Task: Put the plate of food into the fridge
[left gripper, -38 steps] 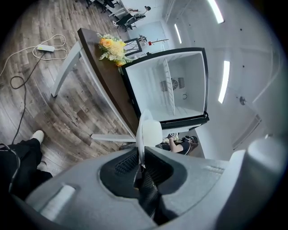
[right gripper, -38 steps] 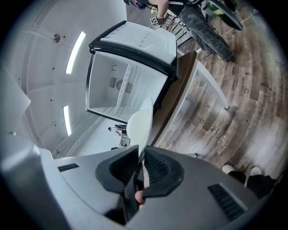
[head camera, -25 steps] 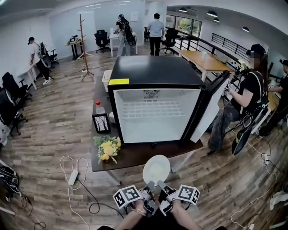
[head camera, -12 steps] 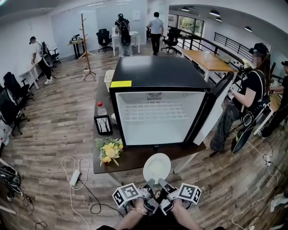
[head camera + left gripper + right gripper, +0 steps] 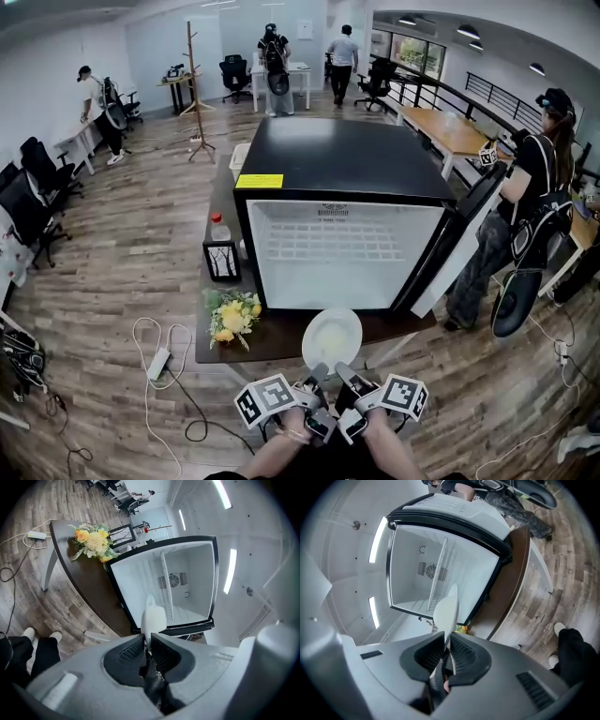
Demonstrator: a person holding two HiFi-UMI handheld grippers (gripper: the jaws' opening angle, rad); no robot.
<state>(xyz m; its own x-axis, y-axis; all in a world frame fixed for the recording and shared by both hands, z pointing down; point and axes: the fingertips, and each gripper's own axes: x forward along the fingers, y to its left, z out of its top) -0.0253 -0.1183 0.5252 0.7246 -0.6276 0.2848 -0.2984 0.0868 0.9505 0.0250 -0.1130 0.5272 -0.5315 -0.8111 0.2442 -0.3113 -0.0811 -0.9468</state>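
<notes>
The left gripper (image 5: 317, 374) and right gripper (image 5: 344, 373) are each pinching the near rim of the plate (image 5: 331, 339), which is hovering over the worktop's (image 5: 272, 337) near edge before the open fridge (image 5: 337, 169). The left jaws are opening slightly around the rim. If that side loosens further, the plate is likely to tip and spill.
</notes>
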